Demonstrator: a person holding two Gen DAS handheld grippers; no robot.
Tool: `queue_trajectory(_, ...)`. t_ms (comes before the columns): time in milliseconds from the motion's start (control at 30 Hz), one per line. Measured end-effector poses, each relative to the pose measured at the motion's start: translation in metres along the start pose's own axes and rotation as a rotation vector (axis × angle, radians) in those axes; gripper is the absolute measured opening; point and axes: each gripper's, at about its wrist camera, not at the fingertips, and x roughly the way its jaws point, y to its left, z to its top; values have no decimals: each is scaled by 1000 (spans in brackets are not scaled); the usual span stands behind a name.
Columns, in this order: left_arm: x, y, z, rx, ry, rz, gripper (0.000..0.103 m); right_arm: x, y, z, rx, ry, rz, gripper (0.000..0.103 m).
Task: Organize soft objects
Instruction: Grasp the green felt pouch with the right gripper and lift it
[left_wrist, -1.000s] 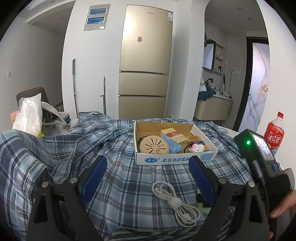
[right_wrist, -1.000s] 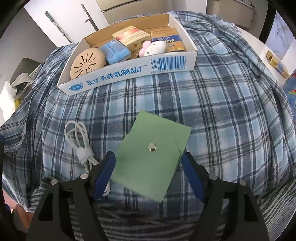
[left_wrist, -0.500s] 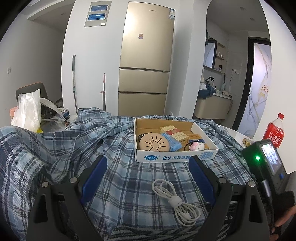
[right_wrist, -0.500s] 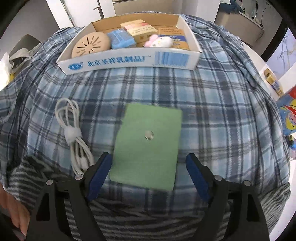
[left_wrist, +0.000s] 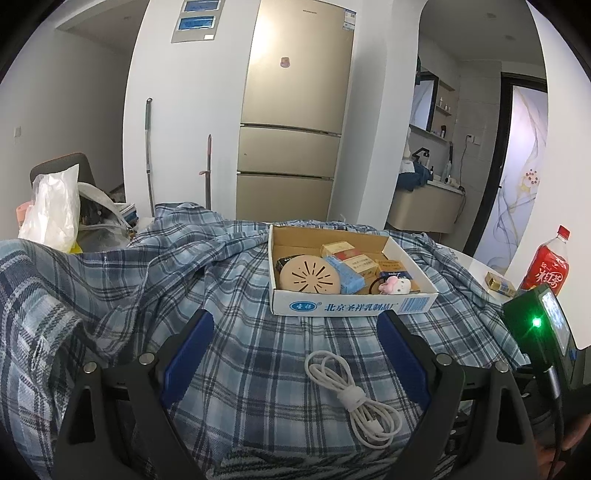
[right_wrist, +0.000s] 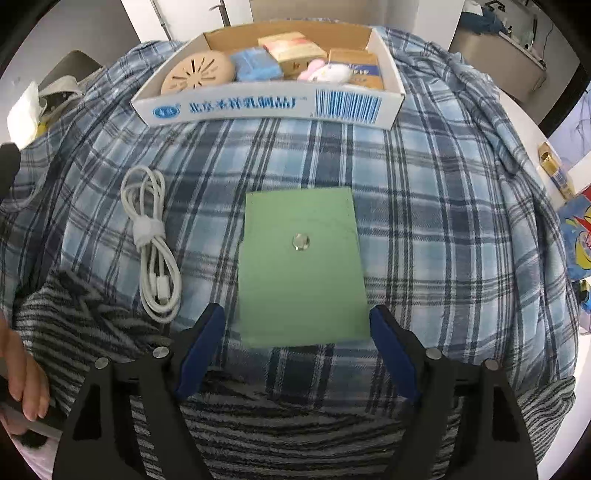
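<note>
Your right gripper (right_wrist: 297, 325) sits wide open with the pouch (right_wrist: 301, 266) dead ahead, long axis running away from the jaws, left gripper (left_wrist: 295, 339) open too.

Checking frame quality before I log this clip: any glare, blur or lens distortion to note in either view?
Left wrist view: strong fisheye bending, dark vignette corners, the fridge evenly lit, white cable sharp. Right wrist view: the plaid cloth bulges with distortion, the green pouch is sharp with a small glint on its snap, and the cardboard box is bright but readable. No motion blur in either.
</note>
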Motion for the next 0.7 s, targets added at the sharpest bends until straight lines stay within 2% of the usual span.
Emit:
queue_trajectory(133, -5, -8, -1, 40, -25, -2, 92, -3, -4, -3, -17, -38, -41, 77)
queue_trajectory(200, -4, -10, -1, 53, -22, -5, 92, -2, -7, -7, -19, -31, -30, 75)
queue_trajectory(533, -1, -6, -1, 31, -8, -5, 92, -4, 4, -9, -74, -72, -50, 68)
queue_trajectory(700, -1, -4, -1, 17, -10, 6, 92, -17, -7, -9, -56, -127, -6, 68)
